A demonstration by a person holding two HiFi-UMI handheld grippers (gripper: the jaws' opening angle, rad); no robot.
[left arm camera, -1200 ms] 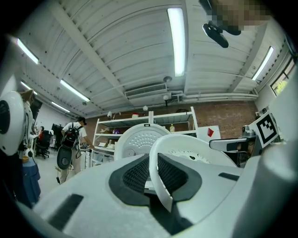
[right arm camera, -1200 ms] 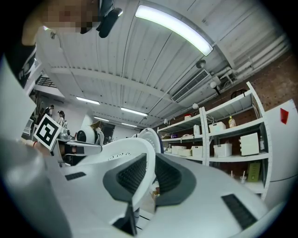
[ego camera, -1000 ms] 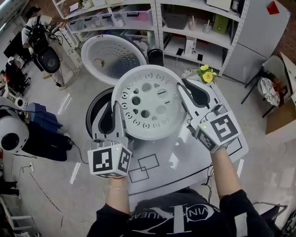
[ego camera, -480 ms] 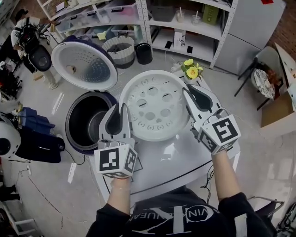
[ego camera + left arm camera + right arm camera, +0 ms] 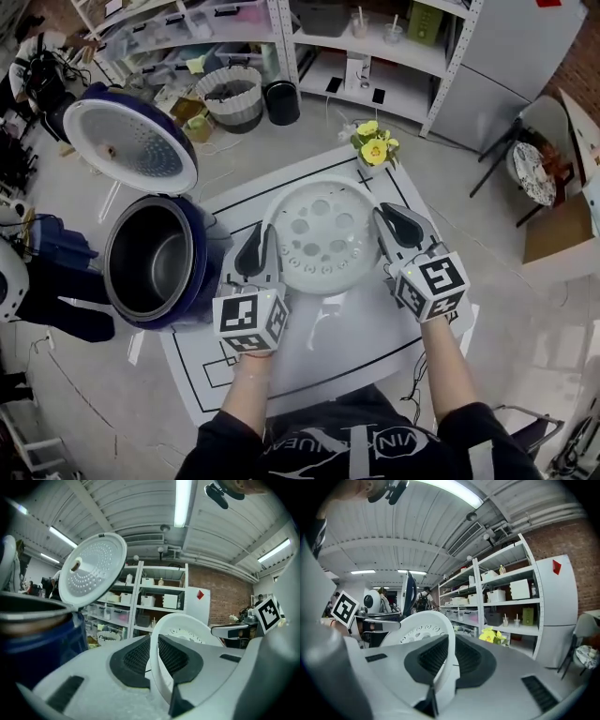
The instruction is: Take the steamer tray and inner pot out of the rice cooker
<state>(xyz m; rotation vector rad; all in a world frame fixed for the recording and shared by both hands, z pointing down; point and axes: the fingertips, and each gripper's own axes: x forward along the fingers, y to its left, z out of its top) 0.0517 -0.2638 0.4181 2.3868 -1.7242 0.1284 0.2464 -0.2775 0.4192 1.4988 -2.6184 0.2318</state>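
Observation:
The white perforated steamer tray (image 5: 321, 234) hangs low over the white table (image 5: 366, 328), to the right of the rice cooker. My left gripper (image 5: 255, 251) is shut on its left rim and my right gripper (image 5: 398, 225) on its right rim. The right jaws have just been closing with the rim between them. In the left gripper view the rim (image 5: 161, 667) is pinched between the black pads (image 5: 133, 658). The right gripper view shows the same on the tray (image 5: 423, 625). The blue rice cooker (image 5: 155, 258) stands open, its lid (image 5: 127, 141) raised and the inner pot (image 5: 148, 253) inside. I cannot tell whether the tray touches the table.
Yellow flowers (image 5: 373, 145) stand at the table's far edge. Behind are white shelves (image 5: 375, 47), with a white basket (image 5: 230, 94) and a black bin (image 5: 281, 101) on the floor. A chair (image 5: 539, 178) is at the right. Black lines mark the tabletop.
Both grippers have carried the steamer tray from above the cooker to the right and down toward the table. The cooker's pot now lies uncovered at the left.

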